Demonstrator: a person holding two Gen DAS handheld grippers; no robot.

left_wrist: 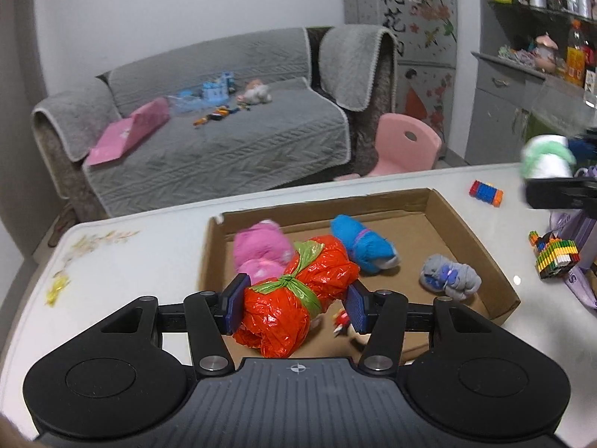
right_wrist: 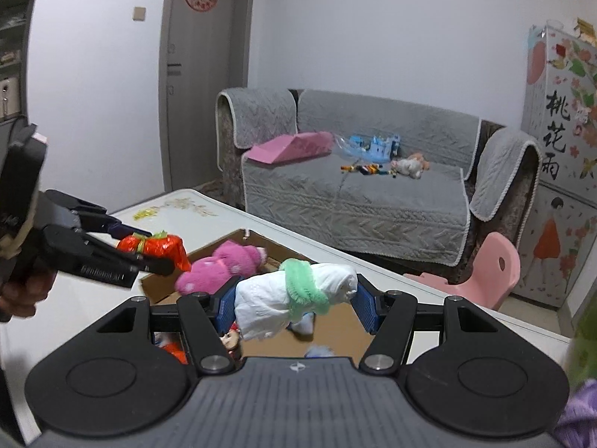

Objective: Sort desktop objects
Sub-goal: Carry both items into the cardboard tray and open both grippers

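My left gripper (left_wrist: pixel 294 304) is shut on an orange-red plastic bundle (left_wrist: pixel 298 298) tied with a green band, held above the near part of a cardboard tray (left_wrist: pixel 474 231). The bundle also shows in the right wrist view (right_wrist: pixel 156 246). My right gripper (right_wrist: pixel 296 304) is shut on a white cloth bundle (right_wrist: pixel 268 298) with a green scrunchie, held above the tray; it also shows in the left wrist view (left_wrist: pixel 548 158). In the tray lie a pink plush (left_wrist: pixel 261 252), a blue sock roll (left_wrist: pixel 362 246), a grey sock roll (left_wrist: pixel 449 278) and a small doll (left_wrist: pixel 341 323).
The tray sits on a white table (left_wrist: pixel 123 268). Coloured block toys (left_wrist: pixel 485 192) and a striped block piece (left_wrist: pixel 558 259) lie right of the tray beside a purple bag (left_wrist: pixel 574 224). A grey sofa (left_wrist: pixel 224 142) and pink chair (left_wrist: pixel 406 143) stand beyond the table.
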